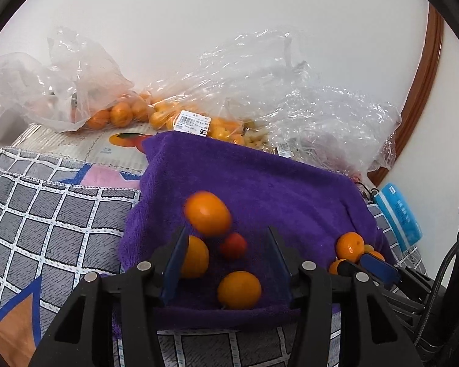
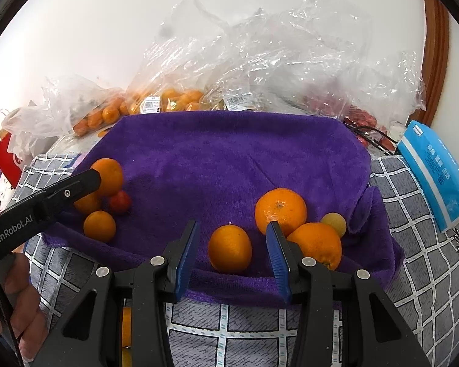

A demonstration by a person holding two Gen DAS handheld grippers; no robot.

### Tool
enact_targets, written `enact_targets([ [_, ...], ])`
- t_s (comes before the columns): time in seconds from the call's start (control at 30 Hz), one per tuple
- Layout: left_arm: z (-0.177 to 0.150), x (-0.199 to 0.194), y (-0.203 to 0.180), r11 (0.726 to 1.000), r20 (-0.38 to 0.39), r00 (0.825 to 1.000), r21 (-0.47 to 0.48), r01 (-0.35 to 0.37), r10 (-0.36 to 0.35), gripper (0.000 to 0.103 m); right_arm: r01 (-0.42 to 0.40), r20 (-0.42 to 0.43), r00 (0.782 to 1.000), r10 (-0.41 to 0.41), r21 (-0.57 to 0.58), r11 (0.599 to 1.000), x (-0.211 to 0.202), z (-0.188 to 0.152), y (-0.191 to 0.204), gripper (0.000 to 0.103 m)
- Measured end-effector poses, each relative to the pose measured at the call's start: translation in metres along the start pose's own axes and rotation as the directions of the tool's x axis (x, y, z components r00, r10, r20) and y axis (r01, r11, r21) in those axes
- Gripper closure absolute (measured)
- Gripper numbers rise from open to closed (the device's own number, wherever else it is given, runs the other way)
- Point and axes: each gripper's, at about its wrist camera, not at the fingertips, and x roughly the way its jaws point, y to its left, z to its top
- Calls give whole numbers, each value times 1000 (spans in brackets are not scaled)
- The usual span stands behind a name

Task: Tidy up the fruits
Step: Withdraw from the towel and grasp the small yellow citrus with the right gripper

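A purple towel (image 1: 260,183) (image 2: 229,153) lies on a checked cloth. In the left wrist view my left gripper (image 1: 226,238) is open over a group of fruit: a blurred orange (image 1: 208,212) just beyond the fingertips, another orange (image 1: 194,257) by the left finger, a small red fruit (image 1: 233,245) and an orange (image 1: 239,290) between the fingers. In the right wrist view my right gripper (image 2: 232,229) is open around a small orange (image 2: 229,248). A large orange (image 2: 281,211), another orange (image 2: 316,244) and a yellowish fruit (image 2: 334,223) lie to its right.
Clear plastic bags (image 1: 113,113) (image 2: 260,61) of oranges and other fruit lie behind the towel against a white wall. A blue packet (image 2: 434,168) (image 1: 397,214) lies at the right. A red paper bag (image 2: 6,159) stands at the far left.
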Motion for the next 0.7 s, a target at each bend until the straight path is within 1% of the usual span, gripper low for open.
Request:
enact_targets([
  [0.1,1,-6,1,1000,19,1000,-4,8,-8,54,3,5,1000,-3,1,1000,-1,0,-1,58],
  [0.23,2,-12,0,1000,38,999,1,-1,1,53,6,11,1000,-6,-3,1000,-3,0,0,58],
  [0.33,6,-18,1,1000,42,999,-4,-9,9,53,-6,12,1000,6,-3,1000,-7,-1,2,58],
  [0.43,13,-26,2,999,51,998,-19,-33,34,53,-25,21,999,25,0,1000,-14,-1,5,58],
  [0.5,17,-31,4,997,33,996,-23,-79,80,53,-37,8,999,37,0,999,-20,-4,8,58],
  [0.7,6,-49,27,993,-15,995,-66,-97,96,52,-100,-7,995,100,39,994,-43,-26,14,58],
])
